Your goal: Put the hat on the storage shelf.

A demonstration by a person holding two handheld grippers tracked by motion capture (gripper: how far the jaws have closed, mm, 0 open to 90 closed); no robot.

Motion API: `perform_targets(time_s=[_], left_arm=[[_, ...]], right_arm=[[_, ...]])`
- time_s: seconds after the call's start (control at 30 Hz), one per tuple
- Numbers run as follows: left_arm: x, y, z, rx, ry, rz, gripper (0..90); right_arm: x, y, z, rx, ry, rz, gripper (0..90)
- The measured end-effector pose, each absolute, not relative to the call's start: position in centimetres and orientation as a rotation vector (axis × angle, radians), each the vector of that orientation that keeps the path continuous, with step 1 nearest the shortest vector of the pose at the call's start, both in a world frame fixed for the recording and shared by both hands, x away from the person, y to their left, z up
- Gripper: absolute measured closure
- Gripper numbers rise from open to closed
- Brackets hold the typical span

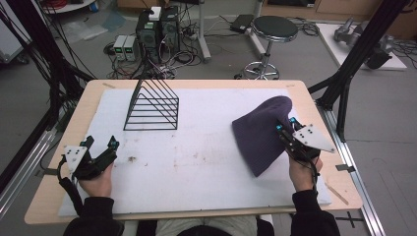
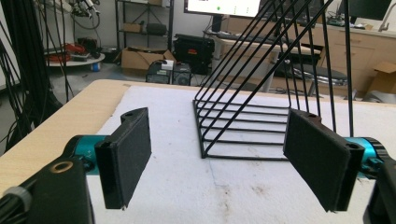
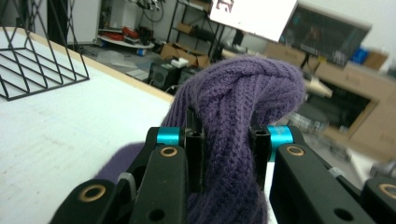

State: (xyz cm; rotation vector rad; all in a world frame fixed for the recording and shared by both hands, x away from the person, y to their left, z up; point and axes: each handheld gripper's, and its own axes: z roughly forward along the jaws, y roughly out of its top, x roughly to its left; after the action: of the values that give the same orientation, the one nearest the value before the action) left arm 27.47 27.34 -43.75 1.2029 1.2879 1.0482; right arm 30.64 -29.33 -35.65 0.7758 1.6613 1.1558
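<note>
A purple knitted hat (image 1: 260, 130) lies at the right of the white mat, its right side lifted off the surface. My right gripper (image 1: 286, 124) is shut on that raised edge; in the right gripper view the bunched purple knit (image 3: 229, 135) is squeezed between the two jaws. My left gripper (image 1: 101, 142) rests at the left of the mat, open, with nothing between its pads (image 2: 126, 154). A black wire rack (image 1: 151, 105) stands at the back left of the mat, and the same rack (image 2: 271, 107) rises straight ahead of the left gripper.
The white mat (image 1: 196, 162) covers most of the wooden table (image 1: 49, 162). Black frame struts (image 1: 354, 59) stand by the right edge. A stool (image 1: 273, 29) and computer cases (image 1: 157, 29) sit on the floor beyond the table.
</note>
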Motion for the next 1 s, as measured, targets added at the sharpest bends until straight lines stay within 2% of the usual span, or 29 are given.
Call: perform_targets(time_s=[0.23, 1.0], left_arm=[[27.5, 27.4, -43.8, 1.203, 1.288, 1.043, 23.6], [27.6, 27.7, -43.8, 1.200, 1.279, 1.009, 23.6]], right_arm=[[30.5, -28.9, -33.5, 0.654, 1.613, 1.216, 74.7], [31.1, -27.5, -29.6, 0.557, 1.518, 1.399, 75.7]])
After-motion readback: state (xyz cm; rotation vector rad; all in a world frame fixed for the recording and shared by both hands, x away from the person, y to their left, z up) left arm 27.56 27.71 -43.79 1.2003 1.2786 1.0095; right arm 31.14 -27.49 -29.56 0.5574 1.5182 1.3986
